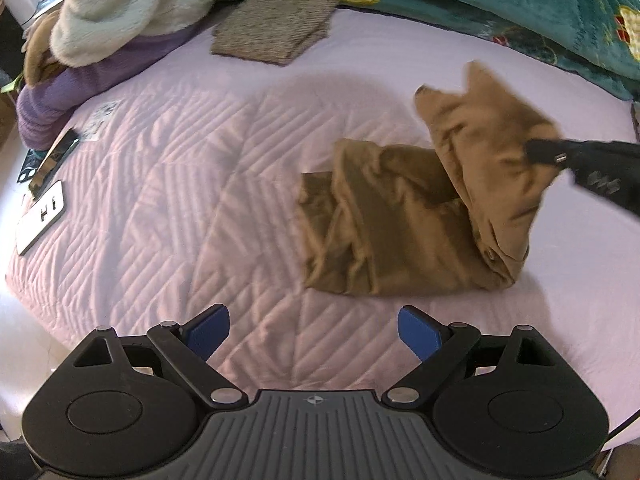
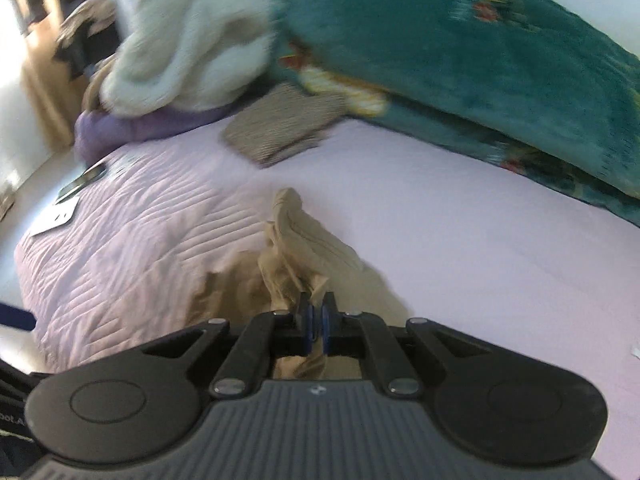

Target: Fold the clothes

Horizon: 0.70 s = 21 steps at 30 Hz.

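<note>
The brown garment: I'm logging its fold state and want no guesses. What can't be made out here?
- Brown garment, left wrist view: what kind of clothing it is; it is bunched, and the raised part is motion-blurred.
- Right gripper, right wrist view: closed on the fabric; the cloth beneath is hidden by the gripper body.
- Right gripper, left wrist view: its jaws are buried in cloth.
- Folded grey piece: type unreadable.

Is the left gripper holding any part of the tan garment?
No, the left gripper hangs open above the pink quilt, apart from the tan garment.
</note>
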Each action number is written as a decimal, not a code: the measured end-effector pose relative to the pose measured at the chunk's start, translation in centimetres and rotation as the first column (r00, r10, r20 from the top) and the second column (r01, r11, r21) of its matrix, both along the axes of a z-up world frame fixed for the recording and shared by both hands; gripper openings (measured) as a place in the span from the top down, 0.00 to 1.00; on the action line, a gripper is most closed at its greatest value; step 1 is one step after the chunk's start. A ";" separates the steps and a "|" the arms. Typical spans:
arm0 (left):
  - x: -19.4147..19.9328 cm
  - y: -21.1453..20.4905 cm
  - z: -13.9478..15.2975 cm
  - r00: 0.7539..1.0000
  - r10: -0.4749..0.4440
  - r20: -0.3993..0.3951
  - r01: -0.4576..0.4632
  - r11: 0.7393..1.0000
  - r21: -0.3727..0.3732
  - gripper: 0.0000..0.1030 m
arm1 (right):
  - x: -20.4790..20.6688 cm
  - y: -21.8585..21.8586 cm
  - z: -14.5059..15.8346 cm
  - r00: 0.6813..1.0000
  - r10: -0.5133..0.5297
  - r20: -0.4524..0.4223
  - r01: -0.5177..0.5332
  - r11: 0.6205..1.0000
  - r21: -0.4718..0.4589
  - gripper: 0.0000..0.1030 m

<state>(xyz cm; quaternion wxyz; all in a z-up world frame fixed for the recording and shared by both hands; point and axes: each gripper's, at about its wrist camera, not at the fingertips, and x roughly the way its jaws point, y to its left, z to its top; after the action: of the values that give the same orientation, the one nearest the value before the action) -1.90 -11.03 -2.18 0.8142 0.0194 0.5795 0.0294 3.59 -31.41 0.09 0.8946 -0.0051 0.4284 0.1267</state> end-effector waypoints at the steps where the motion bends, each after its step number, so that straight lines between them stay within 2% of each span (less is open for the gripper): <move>1: 0.2 -0.7 -0.1 1.000 -0.007 -0.003 0.007 1.000 0.001 0.11 | 0.0 -1.5 0.1 1.000 -0.020 -0.001 0.020 1.000 0.004 0.95; 5: 1.1 -3.6 -0.9 0.999 -0.036 -0.020 0.036 0.999 0.002 0.11 | -0.3 -7.7 -1.0 0.994 -0.102 -0.030 0.102 0.995 0.004 0.95; 11: 2.2 -7.3 -2.2 0.994 -0.090 -0.056 0.091 0.996 0.016 0.11 | -1.0 -14.8 -5.6 0.965 -0.241 -0.104 0.238 0.970 -0.039 0.94; 16: 3.3 -8.4 -2.8 0.992 -0.100 -0.072 0.102 0.995 0.021 0.11 | -2.2 -18.8 -8.1 0.930 -0.335 -0.152 0.325 0.942 -0.086 0.92; 19: 4.0 -8.3 -3.0 0.992 -0.102 -0.075 0.104 0.994 0.020 0.11 | -3.1 -19.9 -8.3 0.924 -0.349 -0.159 0.335 0.936 -0.104 0.88; 21: 4.6 -7.9 -3.2 0.993 -0.093 -0.073 0.094 0.995 0.014 0.11 | -3.4 -20.1 -7.9 0.931 -0.329 -0.155 0.319 0.944 -0.086 0.82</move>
<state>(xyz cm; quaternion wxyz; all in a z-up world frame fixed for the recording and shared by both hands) 2.74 -18.92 -5.37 0.7931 0.0547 0.6066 -0.0044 0.15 -51.52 -7.76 0.8635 0.0497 0.5007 -0.0357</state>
